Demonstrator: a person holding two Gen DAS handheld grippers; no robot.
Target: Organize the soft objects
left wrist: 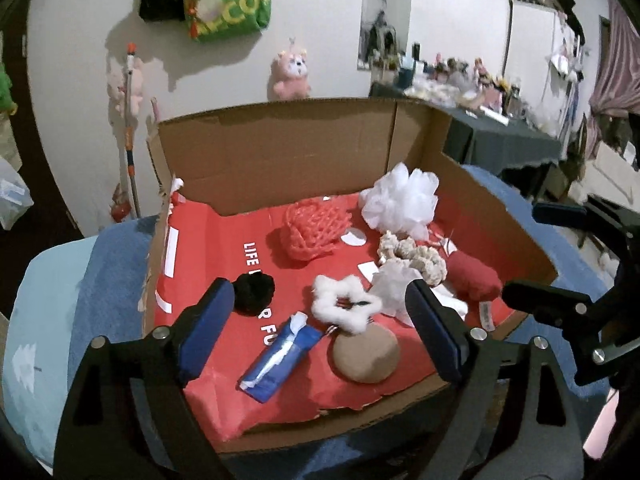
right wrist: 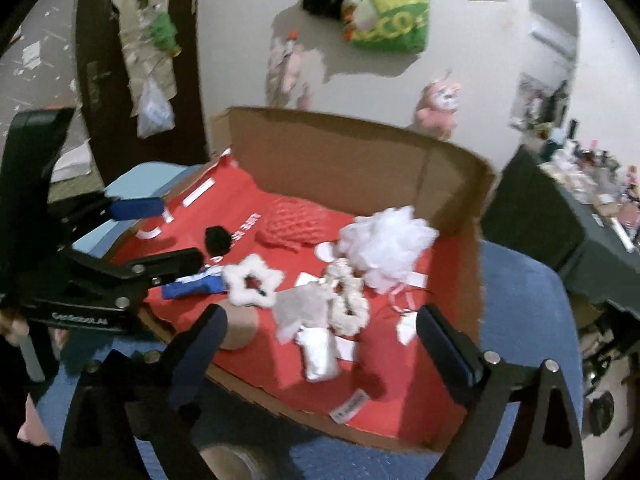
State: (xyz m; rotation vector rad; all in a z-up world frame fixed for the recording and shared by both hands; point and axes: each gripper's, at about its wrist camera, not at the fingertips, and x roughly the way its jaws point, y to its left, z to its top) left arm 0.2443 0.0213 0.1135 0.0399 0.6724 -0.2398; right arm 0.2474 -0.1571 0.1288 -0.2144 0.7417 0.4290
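likely bedroom, plush toy, cluttered table

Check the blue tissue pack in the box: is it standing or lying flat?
Lying flat. The tissue pack rests lengthwise on the red liner between the black pom-pom and the tan pad, white tissue showing at its top.

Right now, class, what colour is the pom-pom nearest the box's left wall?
Black pom-pom; clearest in left wrist view.

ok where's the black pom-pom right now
In the left wrist view, the black pom-pom lies inside the cardboard box, left side, on the red lining, beside the white fluffy star.
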